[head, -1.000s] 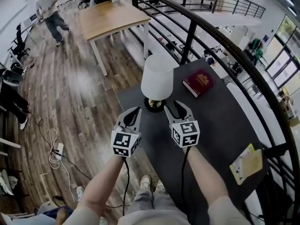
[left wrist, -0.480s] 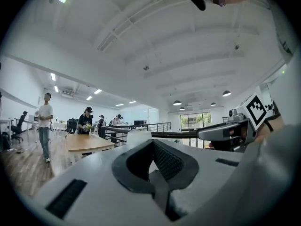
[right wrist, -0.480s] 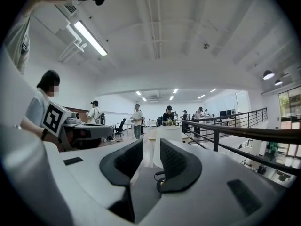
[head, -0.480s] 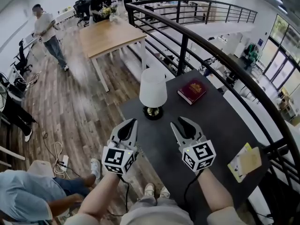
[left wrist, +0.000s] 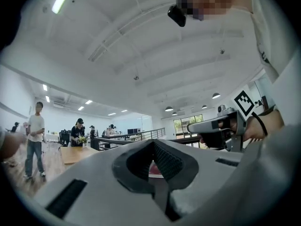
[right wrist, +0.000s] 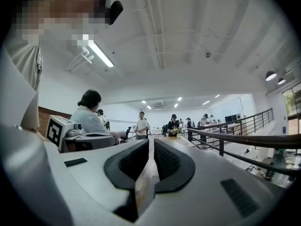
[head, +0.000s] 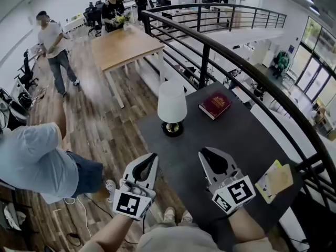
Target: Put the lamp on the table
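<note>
The lamp (head: 172, 104), white shade on a round black base, stands upright on the dark table (head: 236, 140) near its far left corner. Both grippers are drawn back toward me, well short of the lamp and touching nothing. My left gripper (head: 151, 158) hovers past the table's left edge, its jaws together and empty (left wrist: 153, 143). Over the table's near part is my right gripper (head: 206, 153). Its jaws are closing, with only a thin slit left and nothing between them (right wrist: 151, 142).
A red book (head: 214, 104) lies right of the lamp. A yellow card (head: 276, 181) sits at the table's right edge. A black railing (head: 252, 62) curves behind the table. A person in a light blue shirt (head: 31, 161) bends at left; a wooden table (head: 126, 43) stands beyond.
Both grippers have drawn back from beside the lamp's base toward me. The right jaws have narrowed from wide apart. A person in light blue has come into view at left.
</note>
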Demonstrator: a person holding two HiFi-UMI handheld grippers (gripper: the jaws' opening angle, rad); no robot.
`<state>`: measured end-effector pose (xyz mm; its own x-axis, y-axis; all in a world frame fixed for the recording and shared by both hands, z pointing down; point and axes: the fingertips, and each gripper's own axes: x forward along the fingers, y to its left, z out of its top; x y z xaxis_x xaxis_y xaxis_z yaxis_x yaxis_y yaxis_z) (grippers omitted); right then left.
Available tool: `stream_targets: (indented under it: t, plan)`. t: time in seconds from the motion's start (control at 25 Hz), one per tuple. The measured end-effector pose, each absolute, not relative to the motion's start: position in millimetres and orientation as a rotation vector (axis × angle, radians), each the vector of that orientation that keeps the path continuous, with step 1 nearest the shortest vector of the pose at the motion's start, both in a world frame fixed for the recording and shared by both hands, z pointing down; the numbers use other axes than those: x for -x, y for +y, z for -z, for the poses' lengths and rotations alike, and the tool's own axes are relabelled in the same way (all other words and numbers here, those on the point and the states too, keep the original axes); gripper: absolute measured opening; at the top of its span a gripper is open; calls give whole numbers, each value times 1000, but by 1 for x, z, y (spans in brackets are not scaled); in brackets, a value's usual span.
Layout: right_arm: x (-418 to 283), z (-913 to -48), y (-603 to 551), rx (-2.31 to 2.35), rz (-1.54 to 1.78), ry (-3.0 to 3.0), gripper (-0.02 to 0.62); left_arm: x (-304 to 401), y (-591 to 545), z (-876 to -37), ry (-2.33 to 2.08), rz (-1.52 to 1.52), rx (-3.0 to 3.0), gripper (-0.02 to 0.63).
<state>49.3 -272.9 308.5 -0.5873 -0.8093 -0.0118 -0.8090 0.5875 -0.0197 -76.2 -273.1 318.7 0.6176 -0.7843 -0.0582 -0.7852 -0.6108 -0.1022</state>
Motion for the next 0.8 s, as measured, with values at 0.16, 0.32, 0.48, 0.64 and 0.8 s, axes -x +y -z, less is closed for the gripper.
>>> stream_targets:
  t: [0.16, 0.32, 0.48, 0.64, 0.8]
  plan:
    - [-42, -315, -252, 1381, 45, 2801, 18, 75, -251, -316, 1307, -66, 2751, 5]
    - [-40, -332, -229, 1372, 124, 2808, 14, 75, -230, -324, 1293, -113, 2790, 5]
    - [-42, -348, -214, 1394, 177, 2806, 9, 73, -218, -339, 1288, -95, 2822, 5]
    - [-48, -352, -208, 1435, 166, 2801, 2, 68, -214, -349, 1286, -57, 2840, 5]
    - [-44, -350, -204, 1452, 66, 2852, 0, 63, -212, -349, 1269, -34, 2847, 5]
